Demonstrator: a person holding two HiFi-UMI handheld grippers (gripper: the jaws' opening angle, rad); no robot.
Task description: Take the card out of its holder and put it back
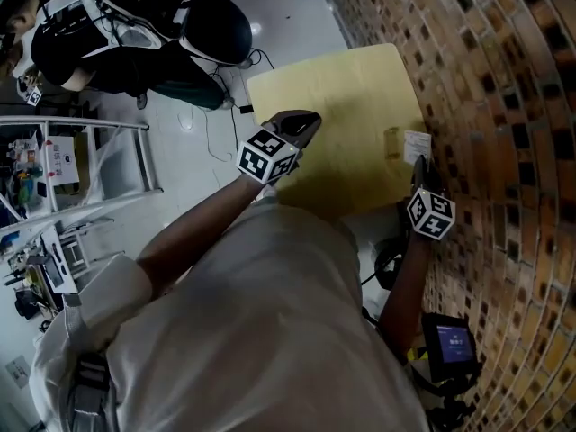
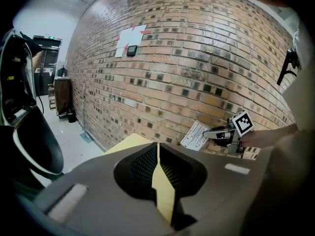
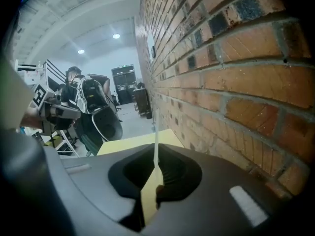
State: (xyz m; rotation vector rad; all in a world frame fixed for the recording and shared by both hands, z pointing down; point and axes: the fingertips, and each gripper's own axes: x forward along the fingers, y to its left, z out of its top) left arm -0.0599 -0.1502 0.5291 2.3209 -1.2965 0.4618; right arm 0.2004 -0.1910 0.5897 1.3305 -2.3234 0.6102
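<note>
Card out of its holder — gripped in the right jaws.
Right gripper [image 1: 420,171]: jaws closed tight on the white card [image 1: 417,145], which shows edge-on in the right gripper view, over the worktop's [image 1: 342,97] right edge by the brick wall [image 1: 504,106]. The holder [image 1: 391,142] stands just beside the card. Left gripper [image 1: 301,126] is near the worktop's left edge — jaws together, nothing between them.
</note>
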